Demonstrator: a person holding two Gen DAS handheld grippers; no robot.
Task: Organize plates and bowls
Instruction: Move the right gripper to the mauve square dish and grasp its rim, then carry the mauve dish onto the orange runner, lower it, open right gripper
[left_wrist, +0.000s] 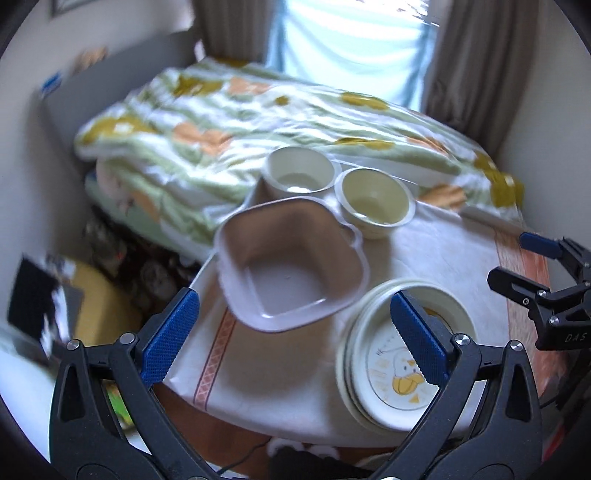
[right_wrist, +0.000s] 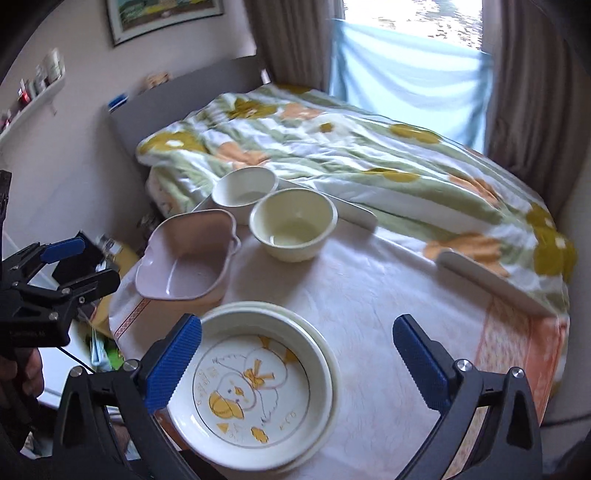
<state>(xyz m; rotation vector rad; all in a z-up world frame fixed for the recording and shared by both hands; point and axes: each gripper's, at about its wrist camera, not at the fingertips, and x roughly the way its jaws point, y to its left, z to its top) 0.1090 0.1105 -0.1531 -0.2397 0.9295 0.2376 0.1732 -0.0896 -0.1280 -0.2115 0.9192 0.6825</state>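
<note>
1. Left wrist view: the left gripper (left_wrist: 295, 339) hangs above the table with its blue pads spread wide and nothing between them.
2. Right wrist view shows the right gripper (right_wrist: 306, 362) likewise released, jaws wide apart and empty, over the near edge of the tablecloth (right_wrist: 388, 295).
3. Nearest lies a stack of plates (right_wrist: 258, 376), the top one printed with a yellow duck; it sits at the near edge of the table, below the right gripper's left pad.
4. Just beyond it, toward the left edge of the cloth, stands a pink square bowl (right_wrist: 184, 258), upright and empty, apart from the plates.
5. Behind that, a cream bowl (right_wrist: 293, 225) stands just beside the pink one; a white bowl (right_wrist: 245, 192) is close behind, possibly touching, though motion blur makes that hard to judge.
6. Farther off, a bed with a floral quilt (right_wrist: 351, 158) runs along the table's far side.
7. Curtains (right_wrist: 532, 92) frame a bright window (right_wrist: 410, 66) at the back.
</note>
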